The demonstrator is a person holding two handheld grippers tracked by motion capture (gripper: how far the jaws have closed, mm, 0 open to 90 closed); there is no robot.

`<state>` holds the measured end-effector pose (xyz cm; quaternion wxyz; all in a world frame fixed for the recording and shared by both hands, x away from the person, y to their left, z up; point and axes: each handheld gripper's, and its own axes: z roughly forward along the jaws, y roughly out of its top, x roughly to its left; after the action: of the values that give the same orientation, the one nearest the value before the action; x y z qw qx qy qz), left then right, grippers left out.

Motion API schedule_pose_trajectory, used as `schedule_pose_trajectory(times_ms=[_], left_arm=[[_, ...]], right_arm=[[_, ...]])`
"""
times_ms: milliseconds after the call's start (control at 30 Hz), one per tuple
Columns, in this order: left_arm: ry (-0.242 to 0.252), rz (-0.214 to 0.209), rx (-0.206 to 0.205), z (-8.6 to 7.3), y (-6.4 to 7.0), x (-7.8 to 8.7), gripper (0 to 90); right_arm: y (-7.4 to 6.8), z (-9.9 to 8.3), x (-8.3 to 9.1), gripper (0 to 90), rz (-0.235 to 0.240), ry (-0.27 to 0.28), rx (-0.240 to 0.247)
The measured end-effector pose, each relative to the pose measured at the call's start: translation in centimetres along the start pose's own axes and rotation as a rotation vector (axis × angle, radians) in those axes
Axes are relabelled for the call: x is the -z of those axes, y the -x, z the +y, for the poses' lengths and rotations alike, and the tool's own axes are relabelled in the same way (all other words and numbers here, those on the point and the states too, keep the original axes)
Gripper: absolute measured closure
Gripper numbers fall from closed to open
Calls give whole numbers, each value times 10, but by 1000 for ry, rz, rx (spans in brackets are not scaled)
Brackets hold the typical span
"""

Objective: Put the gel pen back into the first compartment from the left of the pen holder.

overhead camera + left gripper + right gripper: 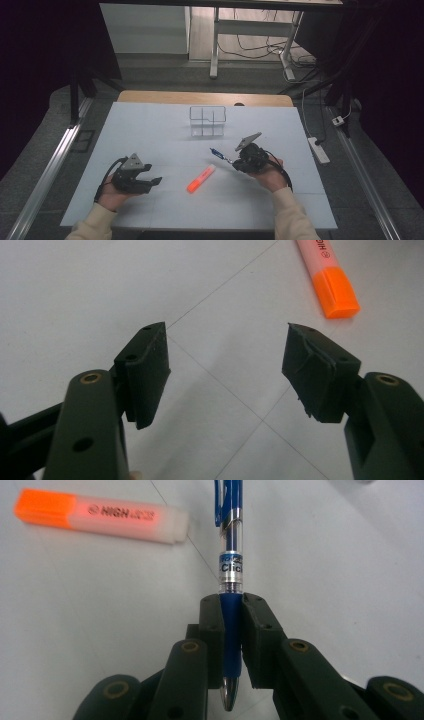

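Gripping the blue pen (231, 570) by its tip end, the right gripper (231, 611) has its jaws closed on the barrel, long axis running straight out ahead. The left gripper (225, 370) stands wide apart and empty. The orange highlighter (201, 178) lies between the two grippers on the table (150, 130), and the clear organizer (207, 120) sits beyond the pen's far end.

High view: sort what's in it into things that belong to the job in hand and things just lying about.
In the job:
- blue pen, clamped in the right gripper
- orange highlighter, on the table near the open left gripper
- clear divided organiser, the likely destination

Lying about:
- power strip on the floor
- cables under the far desk
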<state>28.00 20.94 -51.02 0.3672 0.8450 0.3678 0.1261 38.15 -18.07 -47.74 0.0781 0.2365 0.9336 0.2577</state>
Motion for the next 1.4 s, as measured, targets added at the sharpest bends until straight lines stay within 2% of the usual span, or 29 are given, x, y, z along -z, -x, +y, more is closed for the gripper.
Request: schedule_pose_trajectory(times_ms=[167,533,767,1000,1233,1400], left_arm=[[2,4,-3,0,0,0,349],[23,16,-12,1,2,2,350],[50,28,-47,5,8,6,350],[78,16,-95,10,18,7,346],[89,10,-122,14,25,7,341],[80,-5,-140,16,29,5,324]], right_arm=[[0,0,6,790,30,38,-14],[-4,5,19,790,88,101,-4],[-9,8,18,789,131,113,-11],[-12,10,14,790,172,111,-8],[-20,16,9,789,206,101,10],[-26,18,3,789,228,89,19]])
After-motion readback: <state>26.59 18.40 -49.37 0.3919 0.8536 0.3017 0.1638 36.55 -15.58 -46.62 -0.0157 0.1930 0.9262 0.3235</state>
